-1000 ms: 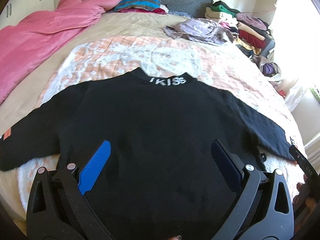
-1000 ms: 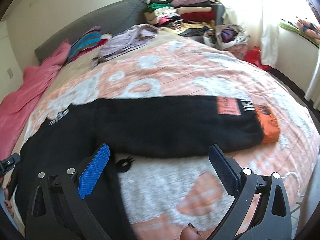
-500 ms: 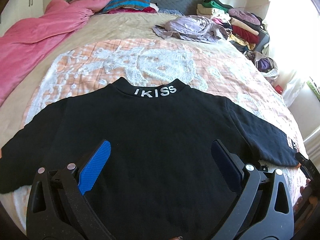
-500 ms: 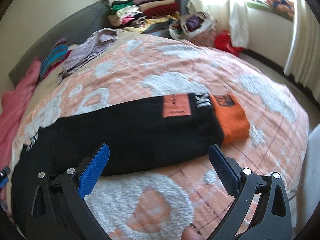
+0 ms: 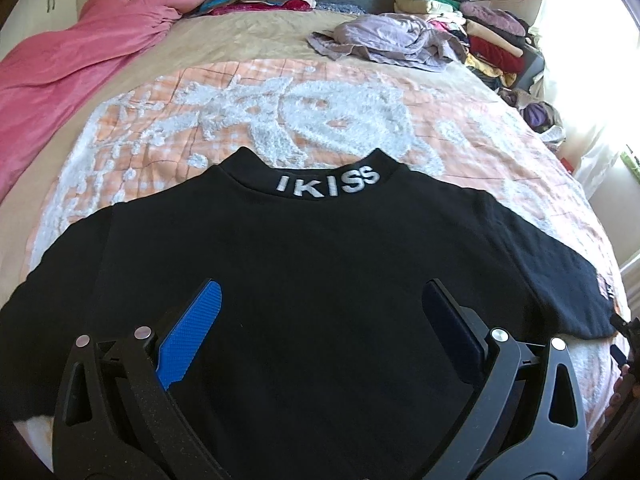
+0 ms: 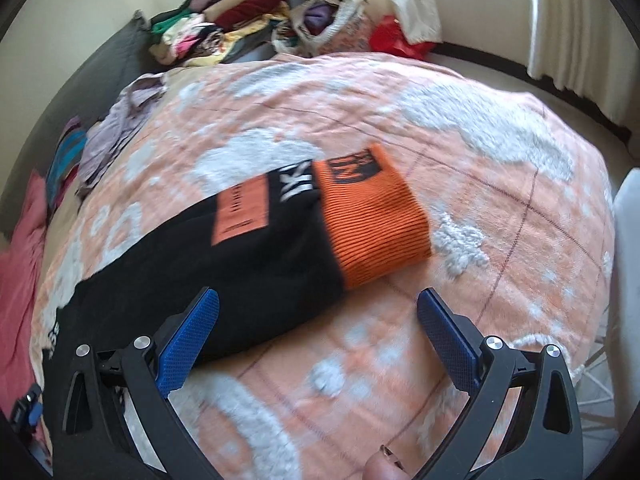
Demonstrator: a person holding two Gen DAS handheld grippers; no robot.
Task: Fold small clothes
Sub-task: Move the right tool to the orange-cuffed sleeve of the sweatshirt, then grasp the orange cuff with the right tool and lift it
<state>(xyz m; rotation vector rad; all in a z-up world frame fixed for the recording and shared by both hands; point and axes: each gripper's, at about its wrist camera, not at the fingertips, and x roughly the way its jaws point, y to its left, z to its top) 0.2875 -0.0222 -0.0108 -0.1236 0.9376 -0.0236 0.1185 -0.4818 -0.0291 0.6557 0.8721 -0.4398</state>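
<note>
Black knit fills the lower half of my left view: the sweatshirt (image 5: 320,272) lies flat on the orange-and-white blanket (image 5: 304,112), its white-lettered collar (image 5: 328,182) at frame centre. My left gripper (image 5: 320,312) hovers over its body, jaws spread wide, holding nothing. My right gripper (image 6: 318,320) is likewise spread and empty, above the sleeve (image 6: 224,248), whose orange cuff (image 6: 372,216) sits just above centre of that blurred view. A pink duvet (image 5: 68,64) lies upper left, a lilac garment (image 5: 392,40) upper right, stacked clothes (image 5: 480,32) beyond it.
</note>
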